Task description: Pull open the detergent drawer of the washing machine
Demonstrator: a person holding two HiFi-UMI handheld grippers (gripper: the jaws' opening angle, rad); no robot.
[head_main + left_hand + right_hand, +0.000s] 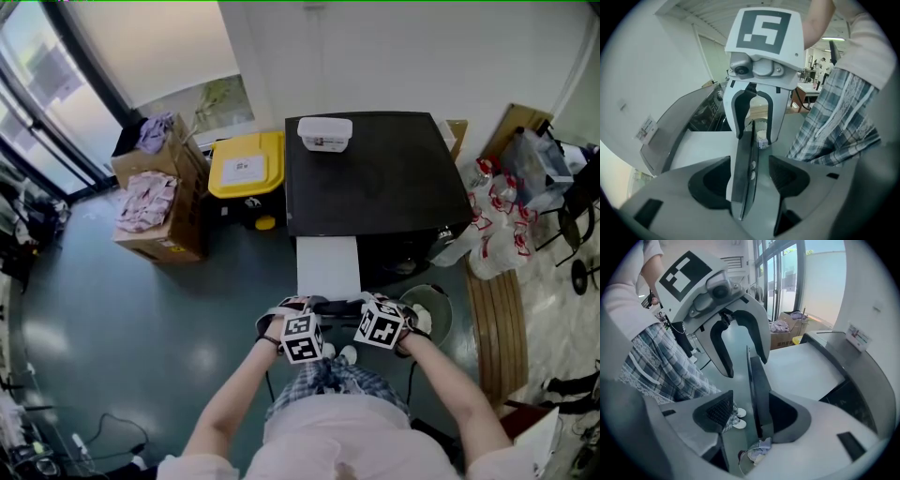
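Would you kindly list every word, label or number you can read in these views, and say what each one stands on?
No text can be read anywhere.
Label on the yellow bin lid: too small to read.
Label on the white tub atop the washing machine: blurred.
Small sticker on the white surface by the machine: print too small.
Label on the cardboard box: unreadable.

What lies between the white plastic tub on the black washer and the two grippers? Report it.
Bare black washer top, then the open white detergent drawer, in the head view.
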